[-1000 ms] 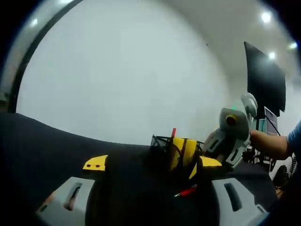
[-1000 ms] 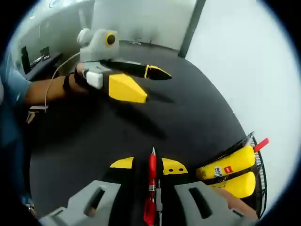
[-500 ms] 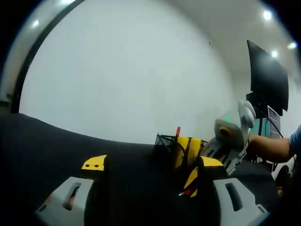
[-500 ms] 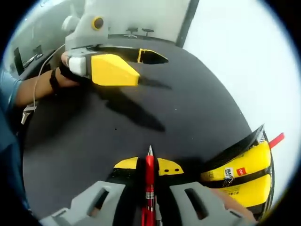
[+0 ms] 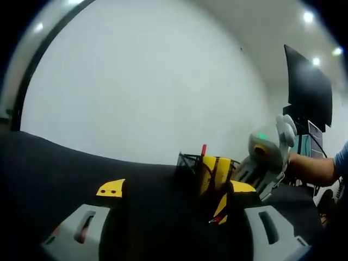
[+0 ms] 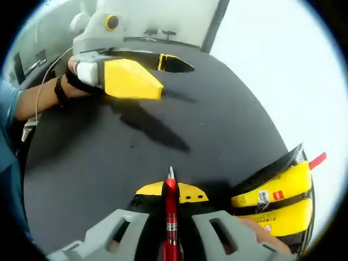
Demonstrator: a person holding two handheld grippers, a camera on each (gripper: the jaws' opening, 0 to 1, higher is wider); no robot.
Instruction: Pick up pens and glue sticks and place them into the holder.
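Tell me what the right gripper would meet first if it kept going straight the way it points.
Probably bare black table. The right gripper, shut on the red pen, aims past the holder, which sits off to its right; the left gripper lies further left. Depth is uncertain.

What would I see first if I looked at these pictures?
The red pen, pinched in the right hand-held gripper and pointing out over the black table. Just to its right, fat yellow glue sticks fill the black mesh holder. Across the table the left hand-held gripper hangs open.
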